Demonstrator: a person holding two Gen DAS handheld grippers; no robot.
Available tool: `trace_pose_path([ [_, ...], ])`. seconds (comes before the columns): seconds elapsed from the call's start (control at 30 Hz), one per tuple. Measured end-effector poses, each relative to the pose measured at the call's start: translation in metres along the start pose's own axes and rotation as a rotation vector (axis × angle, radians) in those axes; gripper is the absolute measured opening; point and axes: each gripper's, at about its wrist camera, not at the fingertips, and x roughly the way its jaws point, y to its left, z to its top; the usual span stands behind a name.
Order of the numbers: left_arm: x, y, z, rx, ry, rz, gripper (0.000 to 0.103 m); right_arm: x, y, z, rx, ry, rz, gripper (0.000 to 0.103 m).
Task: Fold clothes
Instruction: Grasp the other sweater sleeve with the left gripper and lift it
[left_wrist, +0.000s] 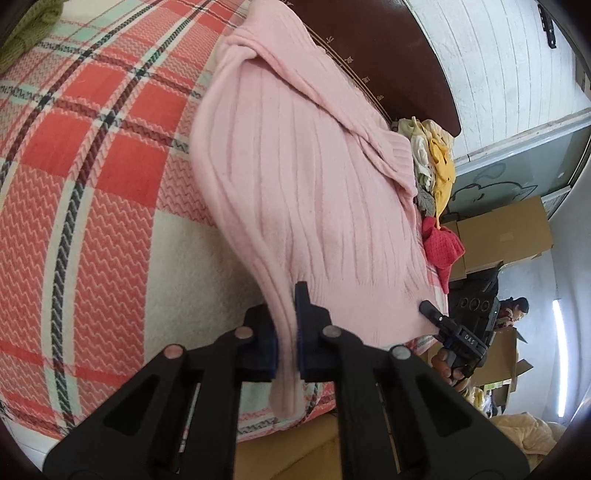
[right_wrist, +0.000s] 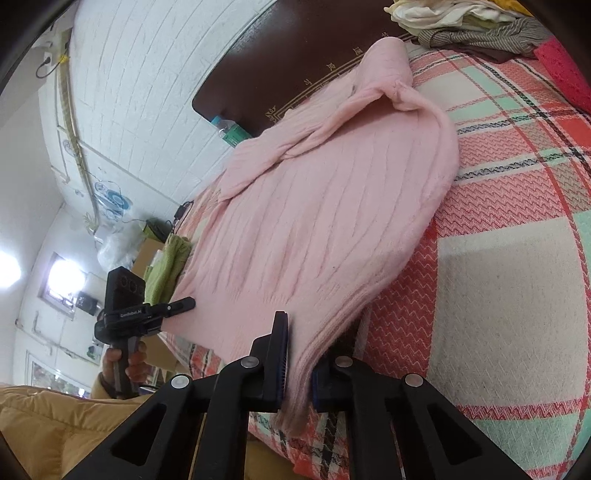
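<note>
A pink ribbed sweater lies spread on a bed covered with a plaid blanket in red, white, mint and dark lines; the weave of the blanket shows a small zigzag pattern. The far end of the sweater reaches the dark brown headboard, which carries a thin gold border, and one sleeve is folded across the upper part of the garment. The left gripper is clamped on the near hem of the sweater at one corner, with the pink fabric pinched between its two dark pads. The right gripper is clamped on the other near corner of the same hem, and the knit hangs down a little below its fingers. Each gripper is seen in the other camera, held by a hand at the edge of the bed. Behind the headboard stands a white wall with lines like bricks. A pile of mixed clothes, yellow, white and grey, lies near the headboard on one side of the sweater, with a red piece beside it. A green knitted garment lies on the other side. Cardboard boxes stand in the room beyond the bed, and a bright window is seen low on the far wall.
</note>
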Motion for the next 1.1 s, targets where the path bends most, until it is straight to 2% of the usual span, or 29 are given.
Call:
trace_pose_path([
  [0.13, -0.005, 0.007, 0.005, -0.064, -0.002, -0.085, 0.009, -0.006, -0.002, 0.005, 0.032, -0.027, 0.049, 0.008],
  [0.33, -0.017, 0.003, 0.016, -0.094, -0.023, -0.166, 0.009, -0.014, 0.004, 0.019, 0.051, -0.066, 0.11, 0.008],
  [0.63, -0.029, -0.009, 0.046, -0.1, -0.025, -0.226, 0.009, -0.024, 0.017, 0.052, 0.029, -0.122, 0.16, 0.008],
  [0.83, -0.035, -0.023, 0.08, -0.083, -0.033, -0.257, 0.009, -0.025, 0.02, 0.079, 0.026, -0.145, 0.153, 0.008],
  [1.1, -0.025, -0.035, 0.145, -0.087, -0.032, -0.282, 0.009, -0.023, 0.02, 0.14, 0.028, -0.198, 0.153, 0.008],
])
